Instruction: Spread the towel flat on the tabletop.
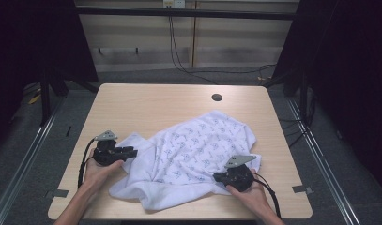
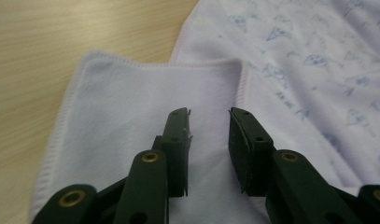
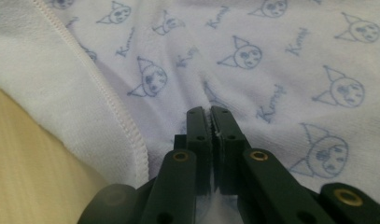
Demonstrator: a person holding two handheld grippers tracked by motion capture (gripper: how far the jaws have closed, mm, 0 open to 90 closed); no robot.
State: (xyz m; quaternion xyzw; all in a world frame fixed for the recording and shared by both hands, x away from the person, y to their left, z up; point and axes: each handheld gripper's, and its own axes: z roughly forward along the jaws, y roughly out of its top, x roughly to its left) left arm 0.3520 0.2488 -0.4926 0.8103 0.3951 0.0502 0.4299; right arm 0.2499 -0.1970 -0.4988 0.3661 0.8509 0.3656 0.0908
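A white cloth [image 1: 193,150] printed with small blue cat faces lies crumpled across the near half of the wooden table [image 1: 146,101]. My left gripper [image 1: 131,152] rests at the cloth's left corner. In the left gripper view it [image 2: 210,116] stands open over the plain white underside of that folded-over corner [image 2: 131,102], with nothing pinched. My right gripper [image 1: 217,177] sits at the cloth's near right edge. In the right gripper view it [image 3: 210,113] is shut, and a small pucker of printed cloth [image 3: 271,60] rises at its tips beside the stitched hem [image 3: 117,112].
A round cable hole [image 1: 217,97] sits near the table's far edge. Bare wood lies beyond the cloth and along the left side. Black cables [image 1: 179,61] run down the wall behind. Dark frames stand at both sides of the table.
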